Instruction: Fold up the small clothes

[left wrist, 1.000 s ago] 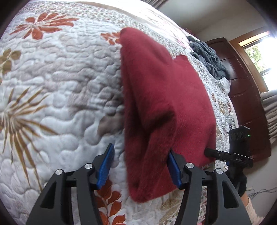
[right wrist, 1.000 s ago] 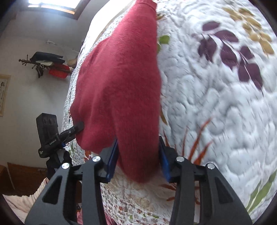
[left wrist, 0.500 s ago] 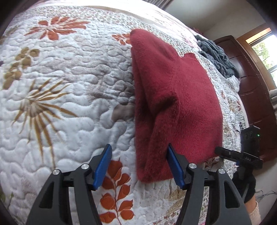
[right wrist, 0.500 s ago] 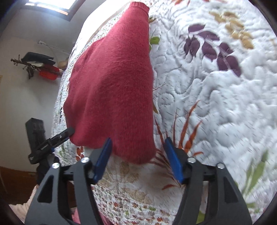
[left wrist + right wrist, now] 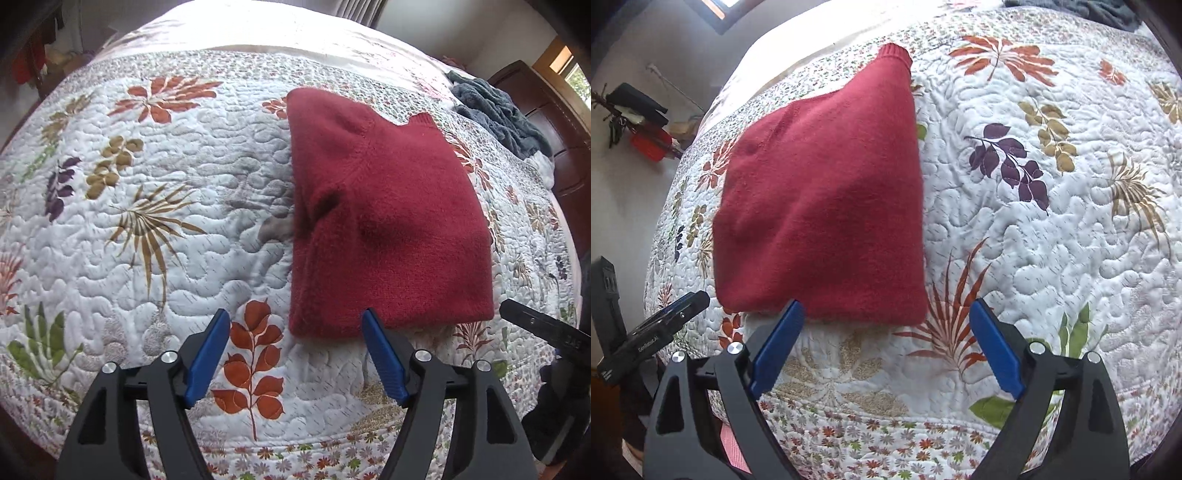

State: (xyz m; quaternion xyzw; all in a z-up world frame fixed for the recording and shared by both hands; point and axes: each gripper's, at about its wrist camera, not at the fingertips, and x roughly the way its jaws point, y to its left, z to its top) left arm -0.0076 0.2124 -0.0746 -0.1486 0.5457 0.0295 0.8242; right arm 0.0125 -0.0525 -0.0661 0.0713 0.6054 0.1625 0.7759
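Here, red sweater (image 5: 388,229) lies folded on floral quilt (image 5: 147,236).

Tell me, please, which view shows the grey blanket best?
The left wrist view: the grey blanket lies heaped on the quilt's far right. The right wrist view catches only a dark sliver at its top edge.

You have a white quilted bedspread (image 5: 110,258) printed with rust, purple and tan leaves covering the bed. At its far edge lies a rumpled grey-blue blanket (image 5: 502,114), next to a dark wooden dresser (image 5: 569,147). On the wall hangs a rack (image 5: 635,118) holding dark and red items.
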